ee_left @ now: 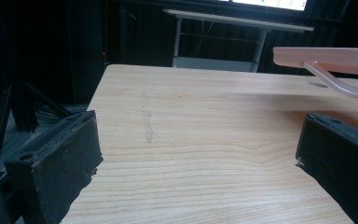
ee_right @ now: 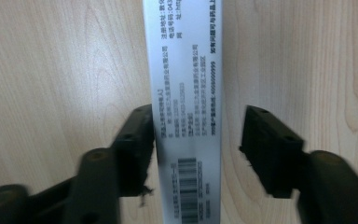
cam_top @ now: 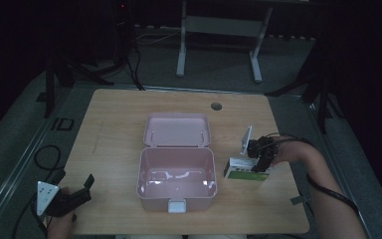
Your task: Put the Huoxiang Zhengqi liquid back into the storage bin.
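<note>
Right tool (ee_right: 196,140) straddling carton (ee_right: 186,93), left pad touching, right pad apart; barcode legible up close. Left tool (cam_top: 72,196) gaping, empty, at bench's (cam_top: 114,124) seven o'clock.

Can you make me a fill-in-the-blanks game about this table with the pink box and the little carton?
1. The lid of the pink box is ____.
2. The right tool has its jaws on either side of the small ____, which lies on the wooden table.
3. Between the jaws of the left tool there is ____.
4. The small carton lies to the ____ of the pink box in the high view.

Missing words: open; carton; nothing; right
</note>
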Available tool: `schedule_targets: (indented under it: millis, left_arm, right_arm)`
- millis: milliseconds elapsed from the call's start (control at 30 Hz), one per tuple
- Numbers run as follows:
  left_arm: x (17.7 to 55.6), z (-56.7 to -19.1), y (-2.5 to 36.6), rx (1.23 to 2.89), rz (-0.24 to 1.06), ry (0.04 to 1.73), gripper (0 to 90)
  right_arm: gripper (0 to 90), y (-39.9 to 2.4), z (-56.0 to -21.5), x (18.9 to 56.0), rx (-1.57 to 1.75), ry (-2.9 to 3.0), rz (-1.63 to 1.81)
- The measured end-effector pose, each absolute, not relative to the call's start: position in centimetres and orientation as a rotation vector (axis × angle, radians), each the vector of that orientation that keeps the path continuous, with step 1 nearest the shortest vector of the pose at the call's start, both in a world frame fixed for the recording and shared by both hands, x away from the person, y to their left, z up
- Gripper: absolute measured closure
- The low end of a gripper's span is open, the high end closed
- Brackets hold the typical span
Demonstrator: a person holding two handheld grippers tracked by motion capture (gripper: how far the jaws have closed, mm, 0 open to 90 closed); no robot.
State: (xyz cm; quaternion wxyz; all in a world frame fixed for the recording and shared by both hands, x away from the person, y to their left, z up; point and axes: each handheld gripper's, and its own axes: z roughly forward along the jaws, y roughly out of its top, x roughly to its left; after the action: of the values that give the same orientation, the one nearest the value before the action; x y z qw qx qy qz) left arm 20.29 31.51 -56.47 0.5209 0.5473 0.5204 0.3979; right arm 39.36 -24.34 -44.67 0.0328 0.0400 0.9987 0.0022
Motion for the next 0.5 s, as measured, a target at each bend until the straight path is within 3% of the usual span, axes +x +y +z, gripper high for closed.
schedule_targets:
  millis: [267, 500]
  left_arm:
    - [20.28, -56.47, 31.51, 1.312, 0.953, 1.246, 0.3]
    - [20.29, -56.46, 31.50, 1.315, 0.953, 1.247, 0.3]
  right_arm:
    - [59.4, -23.80, -45.50, 39.24, 0.063, 3.103, -0.006]
    - [61.5, -23.87, -45.59, 38.97, 0.025, 3.101, 0.007]
